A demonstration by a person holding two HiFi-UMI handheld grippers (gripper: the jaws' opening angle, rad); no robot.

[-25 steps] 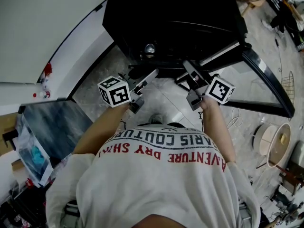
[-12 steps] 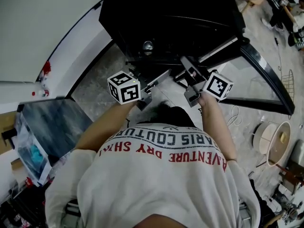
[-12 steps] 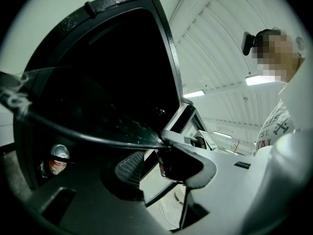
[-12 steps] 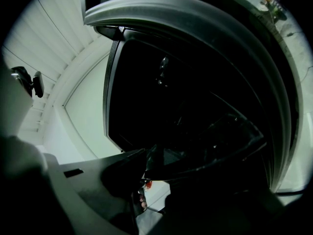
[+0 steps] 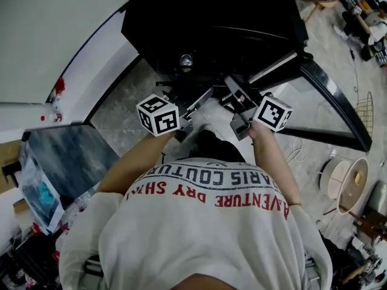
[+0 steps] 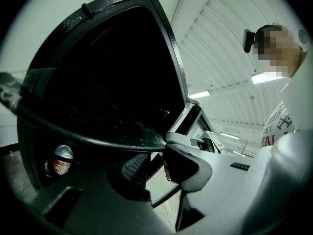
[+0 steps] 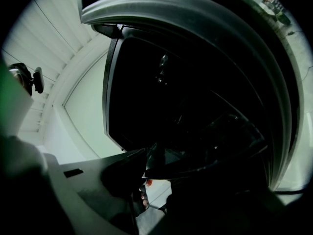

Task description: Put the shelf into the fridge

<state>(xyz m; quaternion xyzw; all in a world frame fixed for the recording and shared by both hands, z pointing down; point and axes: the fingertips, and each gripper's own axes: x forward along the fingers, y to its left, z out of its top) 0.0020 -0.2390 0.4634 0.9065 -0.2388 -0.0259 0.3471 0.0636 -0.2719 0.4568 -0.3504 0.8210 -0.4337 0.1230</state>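
The shelf [image 6: 98,131] is a glass pane with a dark rim, held level in front of the open black fridge [image 5: 211,23]. In the right gripper view the shelf [image 7: 210,163] runs in between the jaws, and my right gripper [image 7: 142,173] is shut on its edge. My left gripper [image 6: 151,153] has the shelf's rim between its jaws, which are closing; a gap still shows above the lower pad [image 6: 134,166]. In the head view, the left gripper [image 5: 196,104] and the right gripper [image 5: 239,98] sit side by side at the fridge's mouth.
A drink can [image 6: 62,153] stands inside the fridge at the lower left. The fridge door [image 5: 332,101] hangs open to the right. A dark cabinet top [image 5: 66,156] lies at the left, clutter and a round stool [image 5: 351,183] at the right.
Both grippers have moved forward with the shelf, closer to the fridge opening. The left one has also shifted right and the right one slightly left.
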